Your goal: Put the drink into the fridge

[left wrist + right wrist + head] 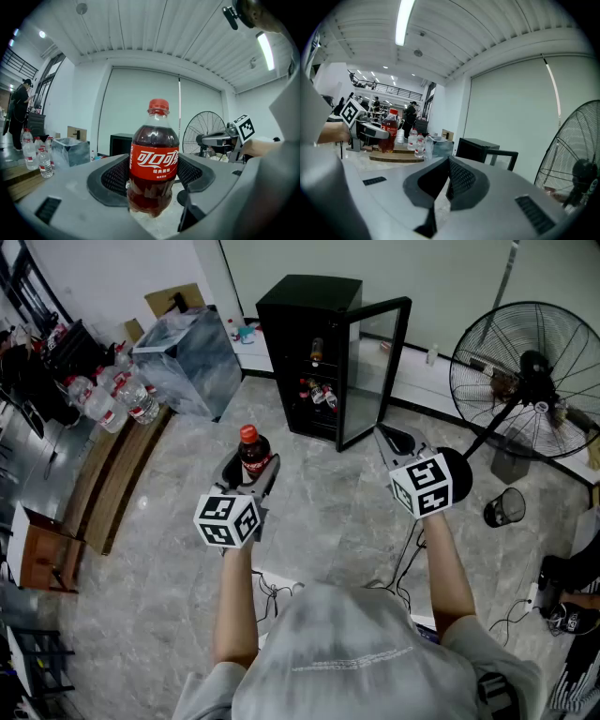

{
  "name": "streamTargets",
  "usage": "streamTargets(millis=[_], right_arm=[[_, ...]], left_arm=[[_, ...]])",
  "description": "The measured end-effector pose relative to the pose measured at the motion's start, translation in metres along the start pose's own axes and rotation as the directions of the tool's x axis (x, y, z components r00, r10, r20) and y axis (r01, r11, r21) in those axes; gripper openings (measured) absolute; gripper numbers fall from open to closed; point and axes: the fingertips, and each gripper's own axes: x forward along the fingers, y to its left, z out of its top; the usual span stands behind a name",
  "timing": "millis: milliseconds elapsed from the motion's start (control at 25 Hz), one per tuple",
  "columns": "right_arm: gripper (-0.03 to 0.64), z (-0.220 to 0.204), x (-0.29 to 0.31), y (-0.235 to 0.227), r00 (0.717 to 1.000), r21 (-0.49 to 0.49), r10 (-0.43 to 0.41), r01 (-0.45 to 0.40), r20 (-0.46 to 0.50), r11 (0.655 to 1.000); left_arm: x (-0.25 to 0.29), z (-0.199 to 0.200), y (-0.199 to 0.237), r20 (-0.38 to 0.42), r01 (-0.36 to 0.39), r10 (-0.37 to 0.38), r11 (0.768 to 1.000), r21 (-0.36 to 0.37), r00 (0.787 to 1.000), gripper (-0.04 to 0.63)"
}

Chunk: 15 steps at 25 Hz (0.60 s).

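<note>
Grey marble floor (169, 549) spreads beneath both arms; no table stands under them. The left gripper (251, 472) pinches the cola bottle (253, 454) round its belly, upright, red cap on top. The right gripper (392, 442) is pressed together on nothing. Ahead of the bottle and a little right, well apart, stands the black fridge (309, 324), its glass door (375, 371) swung open on the right gripper's side. The left arm should likely carry forward. A fan (525, 371) stands far right.

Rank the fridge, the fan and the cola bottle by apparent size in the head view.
1. fridge and fan: about alike, unranked.
2. cola bottle: smallest, though nearest the camera.
</note>
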Motion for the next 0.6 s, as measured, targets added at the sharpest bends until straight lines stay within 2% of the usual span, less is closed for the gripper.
streamTargets(millis=[360, 600], right_arm=[[0.0, 0.013, 0.003, 0.02, 0.999, -0.001, 0.002, -0.002, 0.036, 1.0], [0.0, 0.015, 0.015, 0.037, 1.0, 0.021, -0.018, 0.017, 0.022, 1.0]], left_arm=[[-0.012, 0.002, 0.014, 0.025, 0.006, -0.006, 1.0, 0.002, 1.0, 0.307], [-0.021, -0.003, 0.032, 0.03, 0.033, -0.032, 0.999, -0.021, 0.999, 0.307]])
